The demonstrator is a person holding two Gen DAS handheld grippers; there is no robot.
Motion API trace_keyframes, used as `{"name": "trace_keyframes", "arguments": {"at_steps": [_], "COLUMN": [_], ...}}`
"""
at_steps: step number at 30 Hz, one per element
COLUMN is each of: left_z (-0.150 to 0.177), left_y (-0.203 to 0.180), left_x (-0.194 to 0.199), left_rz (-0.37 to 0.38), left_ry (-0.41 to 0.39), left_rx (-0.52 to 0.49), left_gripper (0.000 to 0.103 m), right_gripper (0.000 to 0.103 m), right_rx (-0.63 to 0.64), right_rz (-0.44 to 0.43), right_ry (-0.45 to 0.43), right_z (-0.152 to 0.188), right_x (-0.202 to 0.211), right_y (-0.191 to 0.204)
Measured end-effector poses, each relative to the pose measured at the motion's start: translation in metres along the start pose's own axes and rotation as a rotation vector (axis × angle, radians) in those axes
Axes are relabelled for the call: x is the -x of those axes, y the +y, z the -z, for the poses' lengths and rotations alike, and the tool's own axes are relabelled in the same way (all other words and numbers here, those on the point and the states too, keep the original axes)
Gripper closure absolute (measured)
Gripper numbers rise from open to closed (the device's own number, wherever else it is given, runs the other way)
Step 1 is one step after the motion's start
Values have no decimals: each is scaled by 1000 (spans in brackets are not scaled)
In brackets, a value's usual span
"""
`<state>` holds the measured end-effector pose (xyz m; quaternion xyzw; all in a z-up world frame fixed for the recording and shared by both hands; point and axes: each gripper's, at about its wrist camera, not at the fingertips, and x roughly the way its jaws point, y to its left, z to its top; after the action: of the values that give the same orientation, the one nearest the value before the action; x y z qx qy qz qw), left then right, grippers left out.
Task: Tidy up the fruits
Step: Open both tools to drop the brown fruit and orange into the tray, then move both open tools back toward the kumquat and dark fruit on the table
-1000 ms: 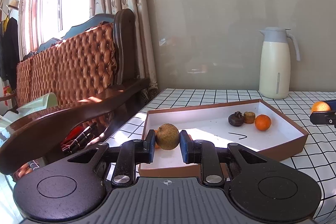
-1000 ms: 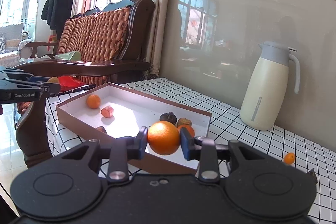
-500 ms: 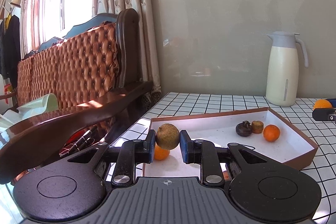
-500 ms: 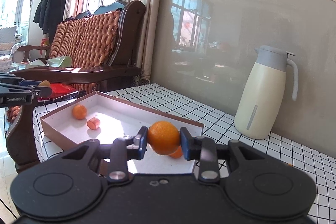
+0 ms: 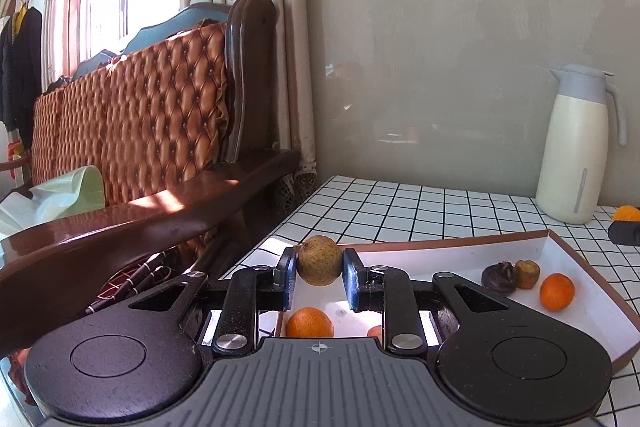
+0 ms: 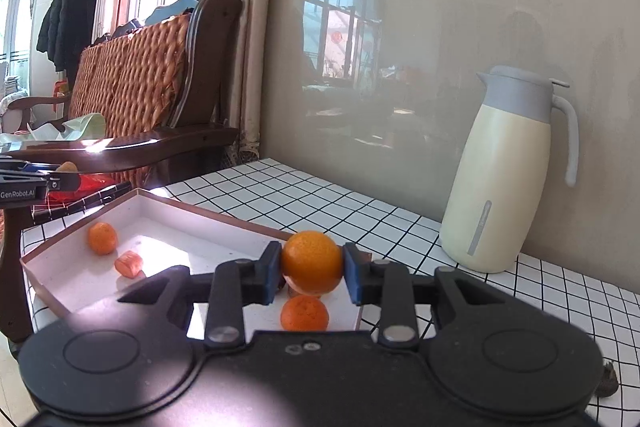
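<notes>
While clamped between blue pads at frame centre, brown fruit [image 5: 319, 260] shows round, rough, speckled skin; left gripper [image 5: 319, 277] fingers closed on it, held above near-left corner of tray [image 5: 448, 247]. Right gripper [image 6: 311, 273] fingers clamped on glossy orange [image 6: 312, 262], centre frame, above tray's right end. Tray: brown rim, white floor, on checked tablecloth [image 6: 304, 195]. Small mandarin [image 5: 309, 323] below brown fruit; dark fruit pair plus another mandarin [image 5: 556, 291] at right. White floor bare mid-tray. Cream jug [image 6: 506, 179] stands apart, right of frame.
</notes>
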<state>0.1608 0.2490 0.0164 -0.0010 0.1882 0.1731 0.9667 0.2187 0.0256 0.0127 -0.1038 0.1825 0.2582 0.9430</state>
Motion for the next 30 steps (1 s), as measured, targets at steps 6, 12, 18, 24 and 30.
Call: {"name": "trace_keyframes", "arguments": {"at_steps": [6, 12, 18, 24, 30], "left_z": [-3, -7, -6, -3, -3], "left_y": [-8, -21, -23, -24, -31], "left_x": [-28, -44, -37, -28, -6], "left_rz": [-2, -26, -87, -65, -39], "left_ry": [30, 38, -41, -38, -57], "left_rx": [5, -39, -51, -51, -58], "left_gripper": [78, 75, 0, 0, 0], "right_gripper": [79, 73, 6, 6, 6], "right_rx": [-23, -14, -37, -39, -35], "right_rz": [-8, -5, 91, 70, 79], "right_ry": [37, 62, -33, -30, -29], "right_z": [-2, -4, 1, 1, 3], "right_x": [-30, -48, -37, -26, -14], "right_y": [-9, -13, -26, -28, -26]}}
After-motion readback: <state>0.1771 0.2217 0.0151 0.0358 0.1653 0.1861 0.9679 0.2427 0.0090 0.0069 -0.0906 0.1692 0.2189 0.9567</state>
